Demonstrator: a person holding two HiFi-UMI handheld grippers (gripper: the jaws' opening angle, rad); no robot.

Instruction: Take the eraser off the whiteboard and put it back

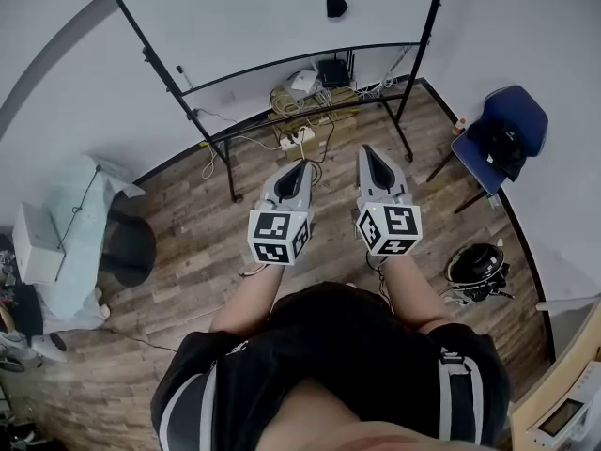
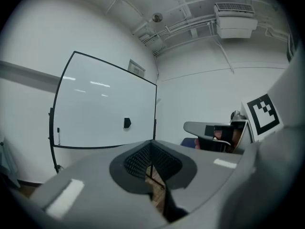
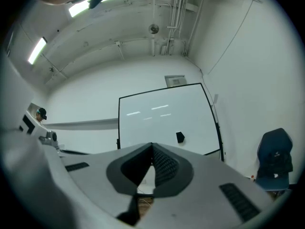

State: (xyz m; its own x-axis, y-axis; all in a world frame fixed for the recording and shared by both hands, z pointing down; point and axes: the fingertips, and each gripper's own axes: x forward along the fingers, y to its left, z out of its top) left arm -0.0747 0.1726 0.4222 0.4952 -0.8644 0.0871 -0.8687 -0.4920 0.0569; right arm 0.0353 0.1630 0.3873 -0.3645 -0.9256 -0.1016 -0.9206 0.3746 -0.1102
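The eraser (image 1: 336, 6) is a small black block stuck on the whiteboard (image 1: 244, 17), up on the right half of it. It is well apart from both grippers, out in front of them. The left gripper (image 1: 302, 165) and the right gripper (image 1: 367, 151) are held side by side and point at the board. In the left gripper view the eraser (image 2: 127, 122) sits above the jaw tips and a bit to the left. In the right gripper view the eraser (image 3: 180, 137) sits just above the tips and a bit to the right. The left gripper (image 2: 151, 145) is clenched with nothing in it. The right gripper (image 3: 152, 147) is clenched too, with nothing in it. The board has a thin black frame and stands on black legs. Wood floor (image 1: 207, 242) runs from the person to those legs. Under the board lies a heap of cables (image 1: 305, 101). On the right, by the wall, stands a blue chair (image 1: 512, 111) with a dark bag (image 1: 498, 144) on its seat. A round black and white thing (image 1: 474, 266) lies on the floor near the right arm.
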